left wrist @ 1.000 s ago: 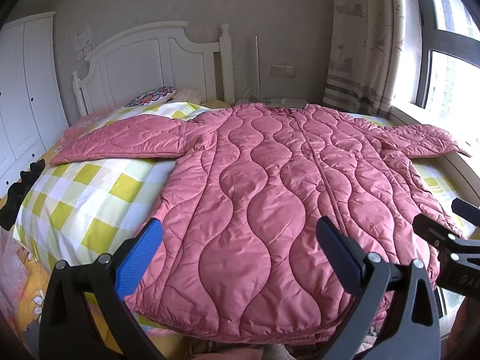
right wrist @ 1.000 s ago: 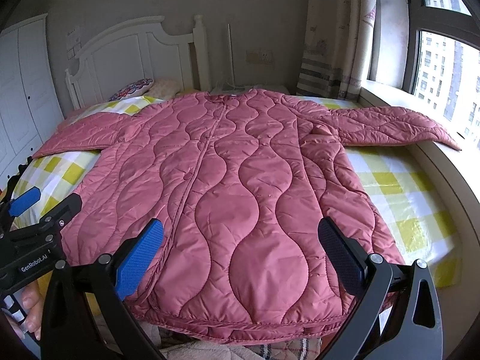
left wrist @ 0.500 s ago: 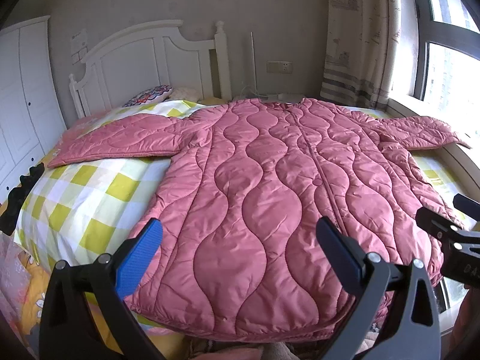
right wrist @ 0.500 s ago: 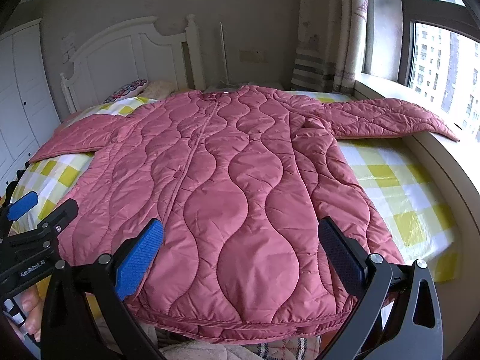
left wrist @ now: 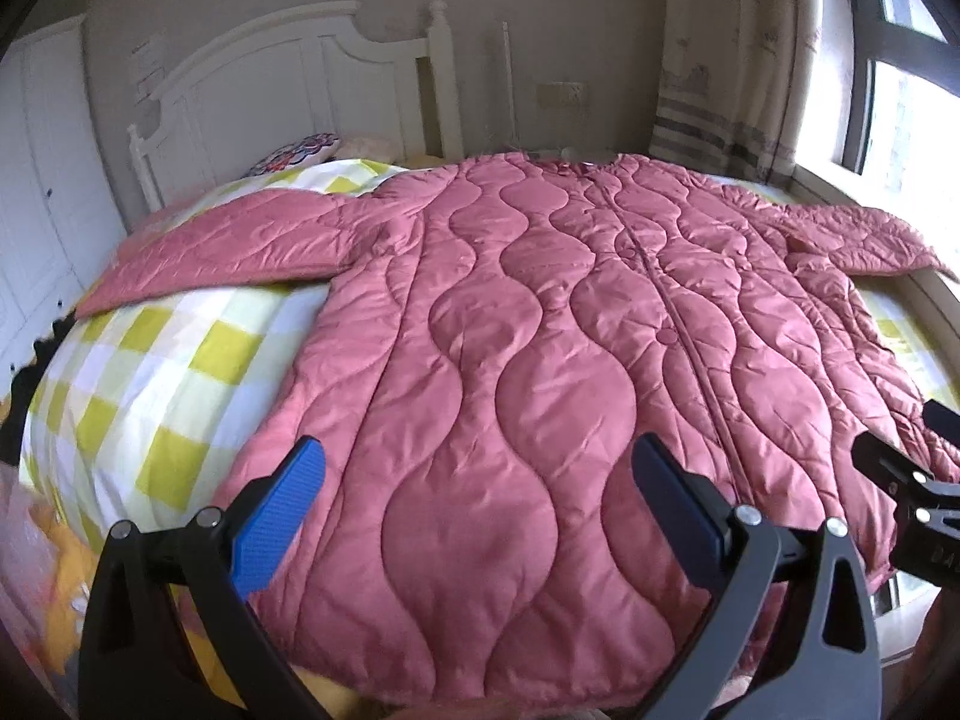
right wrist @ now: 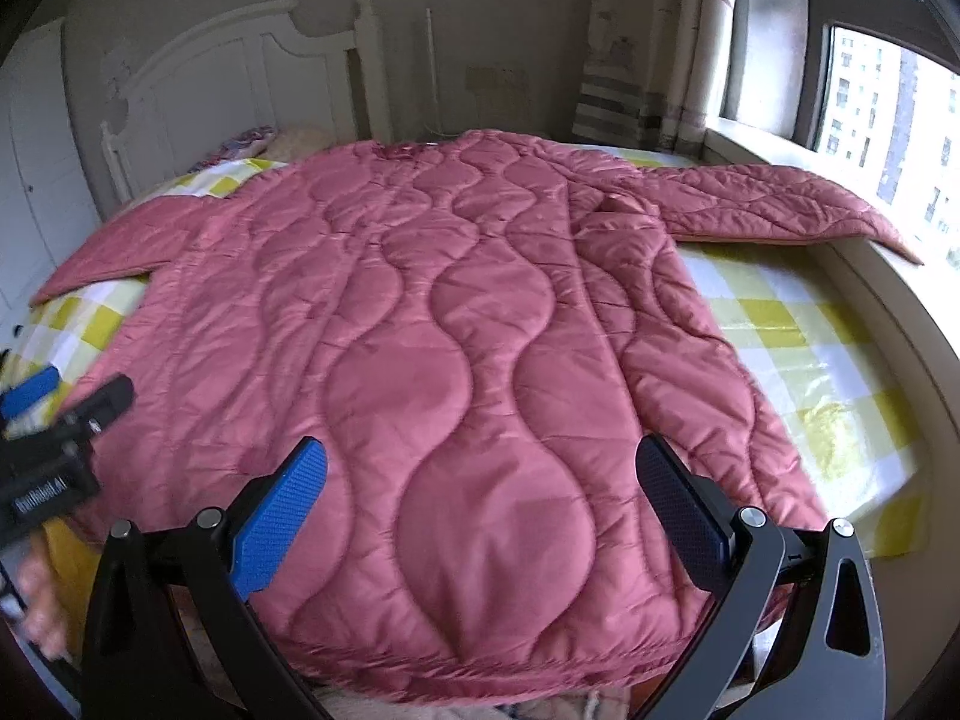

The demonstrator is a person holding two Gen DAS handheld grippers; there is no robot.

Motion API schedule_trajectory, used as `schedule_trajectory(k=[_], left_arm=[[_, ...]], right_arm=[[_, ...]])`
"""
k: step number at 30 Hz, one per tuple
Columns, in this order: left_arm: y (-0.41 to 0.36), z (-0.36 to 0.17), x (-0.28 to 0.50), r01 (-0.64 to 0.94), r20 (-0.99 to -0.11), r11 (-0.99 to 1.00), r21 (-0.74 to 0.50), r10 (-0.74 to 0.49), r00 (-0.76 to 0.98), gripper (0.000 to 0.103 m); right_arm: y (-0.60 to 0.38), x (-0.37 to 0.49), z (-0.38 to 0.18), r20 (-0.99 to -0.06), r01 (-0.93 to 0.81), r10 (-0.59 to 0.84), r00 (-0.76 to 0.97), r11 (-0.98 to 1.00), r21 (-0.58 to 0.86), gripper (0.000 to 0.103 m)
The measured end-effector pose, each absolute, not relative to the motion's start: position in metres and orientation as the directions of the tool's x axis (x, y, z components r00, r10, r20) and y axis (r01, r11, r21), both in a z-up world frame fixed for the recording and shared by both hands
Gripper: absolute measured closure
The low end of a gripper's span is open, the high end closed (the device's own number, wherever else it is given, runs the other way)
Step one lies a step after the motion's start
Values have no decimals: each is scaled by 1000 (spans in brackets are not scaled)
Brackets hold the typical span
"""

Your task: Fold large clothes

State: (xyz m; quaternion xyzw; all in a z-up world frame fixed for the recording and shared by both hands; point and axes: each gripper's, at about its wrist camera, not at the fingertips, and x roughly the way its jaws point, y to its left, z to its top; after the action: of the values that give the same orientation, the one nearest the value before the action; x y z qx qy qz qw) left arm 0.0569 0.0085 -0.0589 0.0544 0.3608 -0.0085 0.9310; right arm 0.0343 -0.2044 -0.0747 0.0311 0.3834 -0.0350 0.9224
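Folding is not yet showing anywhere on the coat (left wrist: 540, 360): it is lying spread flat, front up, across the bed (left wrist: 150, 390), with the collar toward the headboard (left wrist: 288, 60) and the hem hanging near the foot edge closest to the cameras. Both sleeves are reaching straight out, one sleeve (left wrist: 228, 246) toward the wardrobe side, the other sleeve (right wrist: 774, 204) stretching toward the window sill (right wrist: 780, 150). No crease or doubled layer is showing, so every fold is still to come, and I judge the job to be at its very start.

Above the hem, the left gripper (left wrist: 477, 498) is hovering with its jaws standing wide apart and nothing between them. Beside it, the right gripper (right wrist: 480, 498) is doing the same, jaws spread and empty, over the hem's window-side half. Neither is touching the fabric as far as can be seen. Likely remaining work: bringing each sleeve across the body, then doubling the long body over itself.
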Motion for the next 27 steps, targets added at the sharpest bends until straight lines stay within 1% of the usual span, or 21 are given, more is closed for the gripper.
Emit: schedule_trajectory(k=[2, 3, 5, 7, 8, 9, 11, 14, 16, 18, 20, 22, 23, 24, 25, 26, 27], left_arm=[[1, -57, 81, 108, -693, 985, 133, 15, 721, 2], [-2, -57, 96, 131, -702, 980, 150, 13, 712, 2], [-10, -59, 136, 149, -705, 963, 222, 53, 707, 2], [-14, -64, 172, 155, -713, 953, 262, 83, 696, 2], [-14, -68, 190, 165, -722, 952, 257, 76, 688, 2], [-14, -73, 210, 177, -731, 955, 239, 57, 680, 2], [-13, -84, 236, 189, -745, 959, 210, 32, 666, 2], [-8, -110, 260, 201, -792, 970, 135, -16, 610, 2], [3, -114, 262, 195, -792, 980, 50, -80, 606, 2], [11, -114, 264, 200, -793, 980, 4, -119, 597, 2], [13, -115, 264, 204, -795, 979, 2, -122, 595, 2], [7, -116, 263, 206, -795, 978, 29, -102, 598, 2], [7, -116, 263, 205, -795, 978, 31, -100, 598, 2], [8, -115, 261, 205, -796, 978, 26, -104, 596, 2], [9, -115, 261, 206, -797, 978, 19, -110, 594, 2], [8, -115, 261, 206, -796, 978, 19, -109, 595, 2], [8, -115, 261, 206, -796, 978, 21, -108, 595, 2]], right_arm=[[-213, 42, -71, -703, 91, -48, 709, 996, 24, 4], [-222, 46, -67, -696, 95, -39, 717, 995, 43, 4], [-253, 60, -57, -684, 127, -9, 729, 984, 123, 4], [-293, 77, -51, -691, 199, 5, 723, 956, 214, 4], [-330, 91, -50, -689, 289, -20, 725, 916, 277, 4], [-352, 99, -49, -688, 352, -57, 724, 888, 297, 4], [-401, 122, -51, -687, 431, -81, 722, 829, 355, 4], [-468, 149, -60, -691, 552, -132, 710, 713, 431, 10], [-500, 165, -67, -693, 601, -154, 704, 649, 467, 14], [-517, 177, -72, -685, 616, -160, 710, 613, 495, 25], [-532, 190, -79, -674, 619, -158, 721, 583, 526, 32], [-546, 198, -93, -687, 651, -151, 711, 512, 561, 45], [-548, 201, -100, -687, 649, -129, 715, 485, 586, 59], [-549, 206, -105, -681, 641, -109, 724, 471, 606, 70], [-549, 208, -109, -673, 631, -100, 733, 468, 619, 75], [-546, 210, -108, -650, 616, -112, 752, 470, 632, 86], [-543, 209, -102, -624, 604, -141, 768, 481, 635, 87]])
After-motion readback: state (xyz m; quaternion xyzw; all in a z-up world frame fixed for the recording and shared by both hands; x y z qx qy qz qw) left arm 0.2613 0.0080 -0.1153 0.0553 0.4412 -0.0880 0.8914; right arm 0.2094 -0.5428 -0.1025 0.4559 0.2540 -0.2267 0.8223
